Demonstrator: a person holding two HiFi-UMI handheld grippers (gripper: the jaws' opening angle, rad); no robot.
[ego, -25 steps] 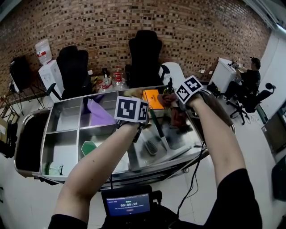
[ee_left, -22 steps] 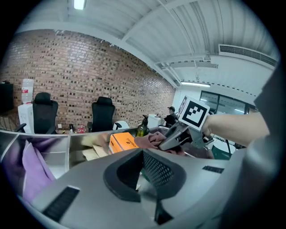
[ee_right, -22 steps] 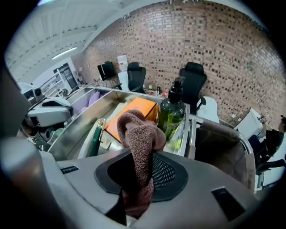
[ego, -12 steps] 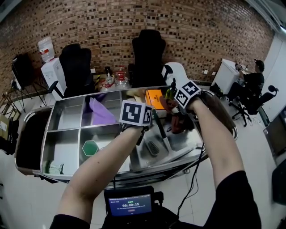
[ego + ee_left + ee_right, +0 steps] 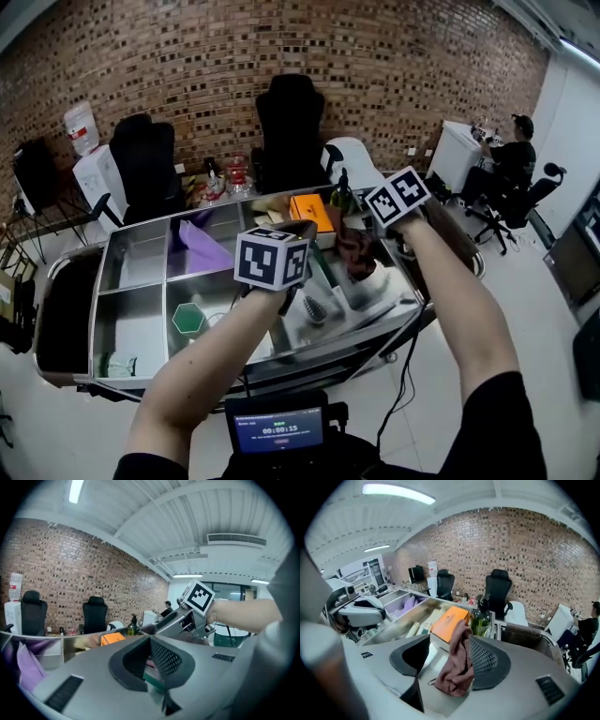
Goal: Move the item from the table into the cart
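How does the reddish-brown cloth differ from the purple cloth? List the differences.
Colour: the reddish-brown cloth is rust-toned, the purple cloth lilac.
Place: the purple cloth lies in a rear compartment of the cart. The reddish-brown cloth hangs between the jaws of the right hand-held gripper, which have just been opening.
Shape: the reddish-brown cloth is bunched, the purple cloth spread to a point.
Both are soft fabric.
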